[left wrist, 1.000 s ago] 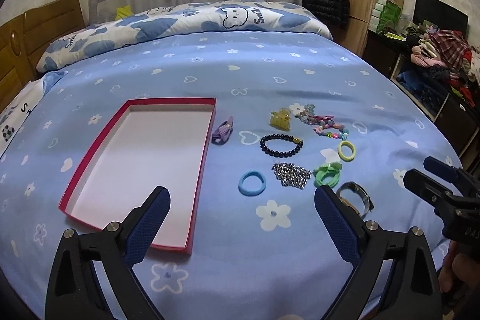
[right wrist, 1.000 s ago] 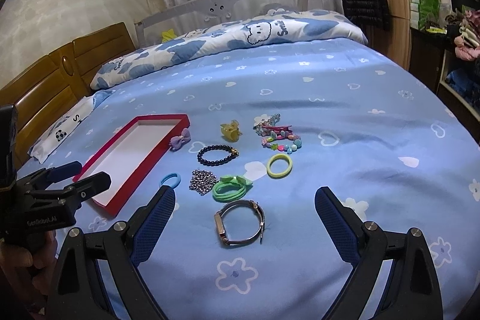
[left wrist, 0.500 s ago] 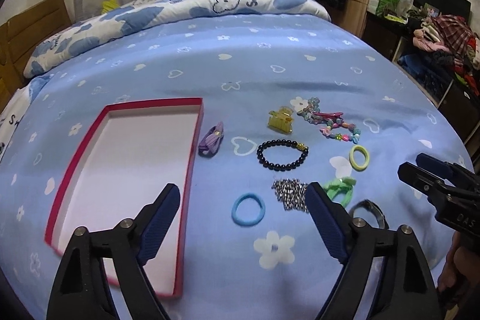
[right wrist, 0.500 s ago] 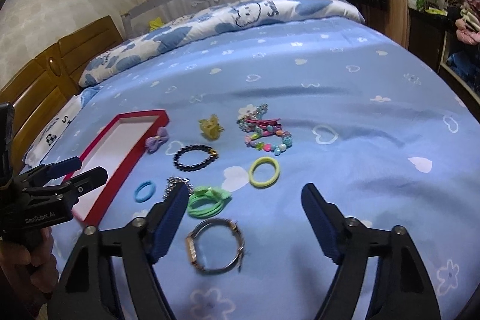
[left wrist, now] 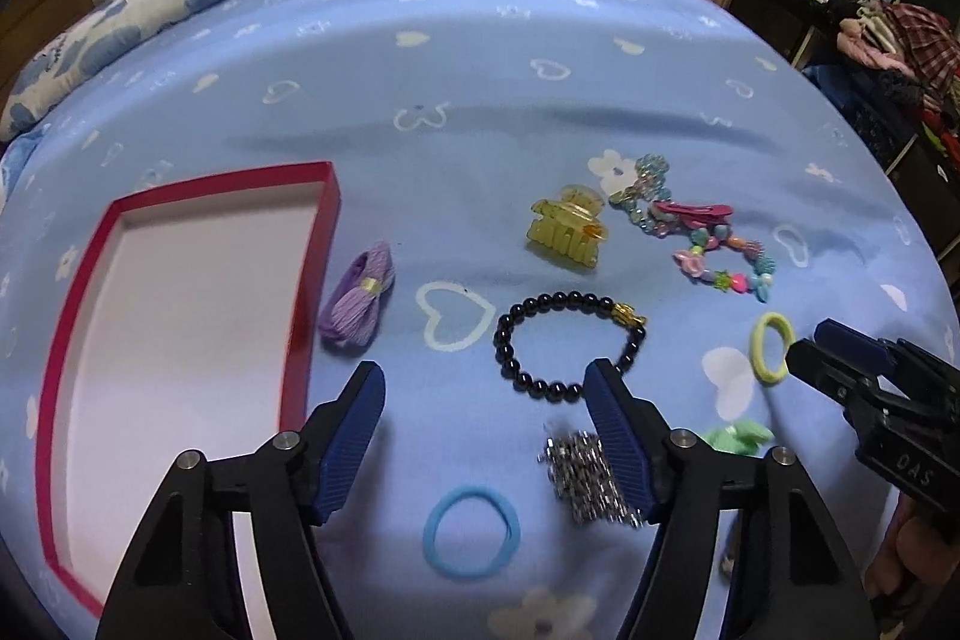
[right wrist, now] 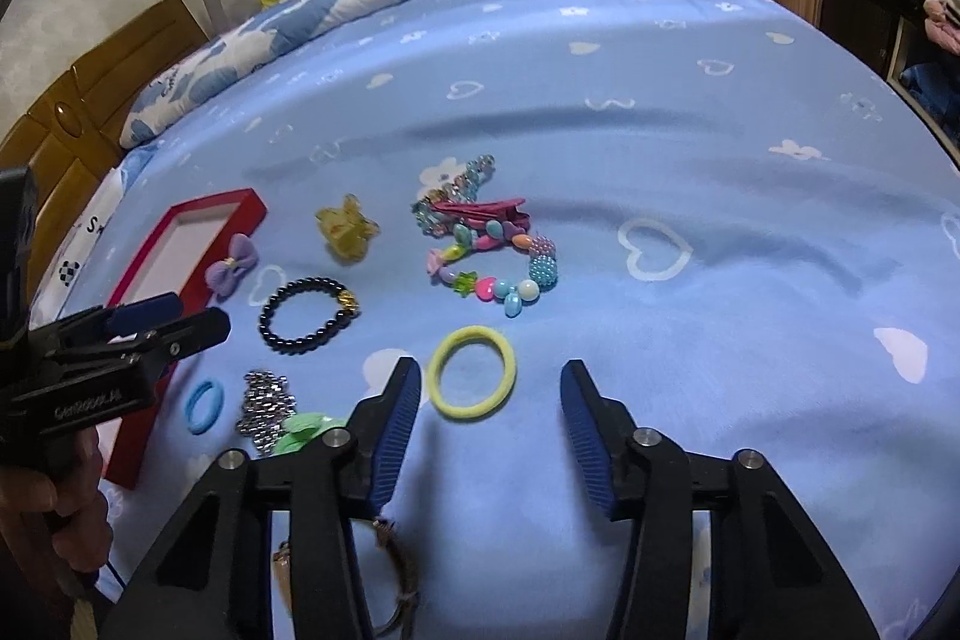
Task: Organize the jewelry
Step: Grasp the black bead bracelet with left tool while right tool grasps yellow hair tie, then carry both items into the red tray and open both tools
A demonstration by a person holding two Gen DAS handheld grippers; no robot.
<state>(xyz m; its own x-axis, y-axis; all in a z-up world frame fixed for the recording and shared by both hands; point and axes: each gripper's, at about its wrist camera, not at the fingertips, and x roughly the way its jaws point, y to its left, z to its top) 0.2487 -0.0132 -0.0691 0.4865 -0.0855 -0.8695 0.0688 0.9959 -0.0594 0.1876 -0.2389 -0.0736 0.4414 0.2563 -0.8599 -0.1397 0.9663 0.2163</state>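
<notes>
My left gripper [left wrist: 485, 376] hovers over the blue bedspread, its jaws closing with nothing pressed between them. The black bead bracelet [left wrist: 540, 304] lies just ahead of its tips, a blue hair tie [left wrist: 433, 538] lies below them, and a silver chain [left wrist: 570, 472] sits by its right finger. My right gripper [right wrist: 489, 376] is also closing, and the yellow-green hair tie [right wrist: 474, 332] lies on the bed between its tips, untouched. The red box [left wrist: 324, 232] with a white floor lies at the left, with a purple bow [left wrist: 360, 304] beside it.
A yellow claw clip [left wrist: 567, 229], a colourful bead bracelet [left wrist: 726, 274] and a pink clip [left wrist: 696, 211] lie further back. A green tie [right wrist: 306, 427] and a watch [right wrist: 393, 568] sit under the right gripper. Pillows lie beyond; a cluttered shelf stands at the right.
Both grippers have come forward and down towards the jewelry, and the jaws of both have narrowed. The watch has slid under the right gripper's left finger.
</notes>
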